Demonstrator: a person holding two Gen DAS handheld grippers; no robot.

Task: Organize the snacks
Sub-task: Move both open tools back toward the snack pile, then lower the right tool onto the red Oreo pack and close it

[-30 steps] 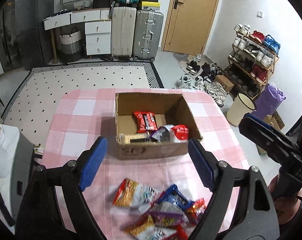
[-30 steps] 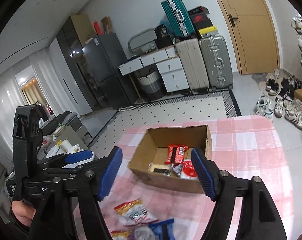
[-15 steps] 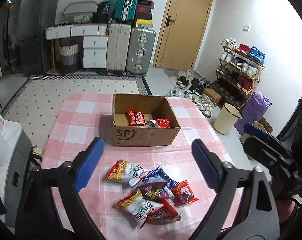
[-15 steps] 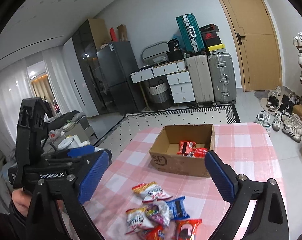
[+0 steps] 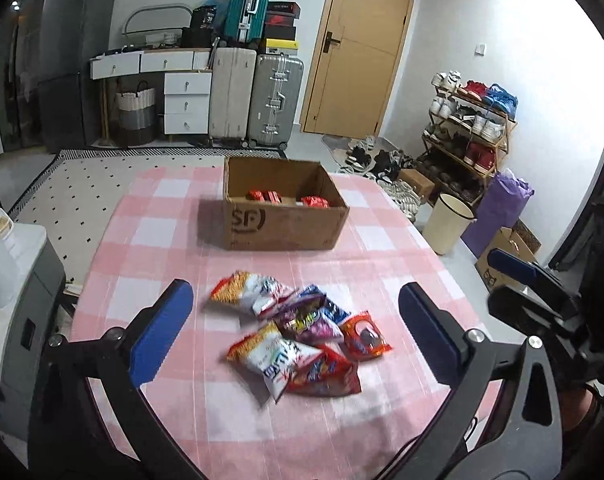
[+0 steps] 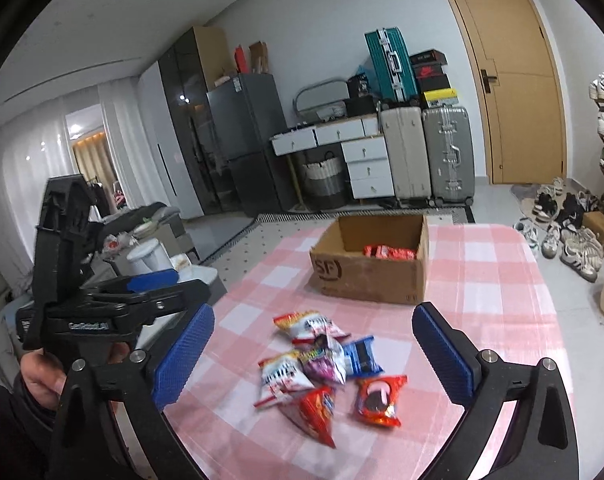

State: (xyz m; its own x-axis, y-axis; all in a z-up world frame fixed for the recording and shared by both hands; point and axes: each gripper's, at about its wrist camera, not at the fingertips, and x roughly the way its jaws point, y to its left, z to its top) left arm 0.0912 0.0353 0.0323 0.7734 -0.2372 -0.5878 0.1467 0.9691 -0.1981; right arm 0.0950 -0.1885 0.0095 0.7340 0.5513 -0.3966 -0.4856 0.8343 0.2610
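A pile of several snack packets [image 5: 297,332] lies on the pink checked tablecloth [image 5: 161,232]; it also shows in the right wrist view [image 6: 322,368]. Behind it stands an open cardboard box [image 5: 281,208] with red packets inside, also seen in the right wrist view [image 6: 372,264]. My left gripper [image 5: 295,332] is open and empty, above and in front of the pile. My right gripper [image 6: 312,354] is open and empty, also in front of the pile. The right gripper appears at the right edge of the left wrist view [image 5: 538,292], the left gripper at the left of the right wrist view [image 6: 101,300].
A cream bin [image 5: 448,228] and a shoe rack [image 5: 470,128] stand on the floor to the right of the table. Suitcases [image 5: 253,96] and a drawer unit [image 5: 181,96] line the far wall. A grey cabinet [image 5: 17,300] stands at the table's left.
Both grippers have pulled back from the box and toward me, so the snack pile now lies between the fingers. The jaws have stayed open.
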